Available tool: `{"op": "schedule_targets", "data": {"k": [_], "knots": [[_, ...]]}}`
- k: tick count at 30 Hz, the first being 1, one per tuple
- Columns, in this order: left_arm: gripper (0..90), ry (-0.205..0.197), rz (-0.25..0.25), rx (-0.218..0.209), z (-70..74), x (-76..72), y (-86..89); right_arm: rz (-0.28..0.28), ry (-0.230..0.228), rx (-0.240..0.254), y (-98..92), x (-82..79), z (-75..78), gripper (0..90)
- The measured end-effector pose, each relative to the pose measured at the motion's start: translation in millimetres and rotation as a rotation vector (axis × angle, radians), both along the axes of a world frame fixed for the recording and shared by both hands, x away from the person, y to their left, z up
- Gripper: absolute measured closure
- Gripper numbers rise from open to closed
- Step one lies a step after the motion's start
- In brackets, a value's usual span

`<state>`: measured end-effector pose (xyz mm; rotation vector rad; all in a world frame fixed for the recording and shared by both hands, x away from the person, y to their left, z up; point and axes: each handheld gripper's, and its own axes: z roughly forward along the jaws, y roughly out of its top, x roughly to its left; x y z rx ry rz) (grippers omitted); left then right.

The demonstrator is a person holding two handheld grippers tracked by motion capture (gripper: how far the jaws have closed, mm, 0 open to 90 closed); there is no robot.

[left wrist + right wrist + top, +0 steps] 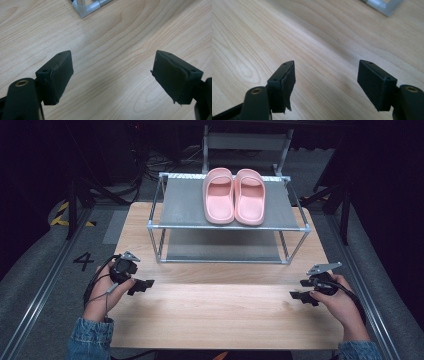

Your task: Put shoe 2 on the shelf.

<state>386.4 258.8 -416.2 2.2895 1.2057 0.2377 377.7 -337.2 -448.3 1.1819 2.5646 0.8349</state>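
A pair of pink slippers (233,196) lies side by side on the top shelf of a two-tier metal rack (170,226) at the back of the wooden table (215,315). My left gripper (141,286) rests low over the table's left side, a hand around it, jaws wide apart with bare wood between them (112,75). Over at the right edge, my right gripper (301,296) is also open, and nothing sits between its pads (325,82). Both grippers are well in front of the rack and apart from the slippers.
The rack's lower shelf (222,245) is bare. A rack foot (86,7) appears ahead of the left gripper, and a rack corner (384,6) ahead of the right. Metal rails run along both sides of the table. A frame stands behind the rack.
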Motion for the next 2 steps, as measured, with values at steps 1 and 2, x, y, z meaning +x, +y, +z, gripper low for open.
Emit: {"op": "schedule_targets", "data": {"k": [1,2], "knots": [[17.6,-0.001,-0.001,0.003,-0.3,0.5,-0.7,0.005,0.004,-0.004,1.3,0.0,-2.2,31.2],[17.6,0.002,-0.005,0.001,-0.7,0.6,-1.5,0.012,0.006,-0.006,2.1,0.2,-3.6,31.1]]}}
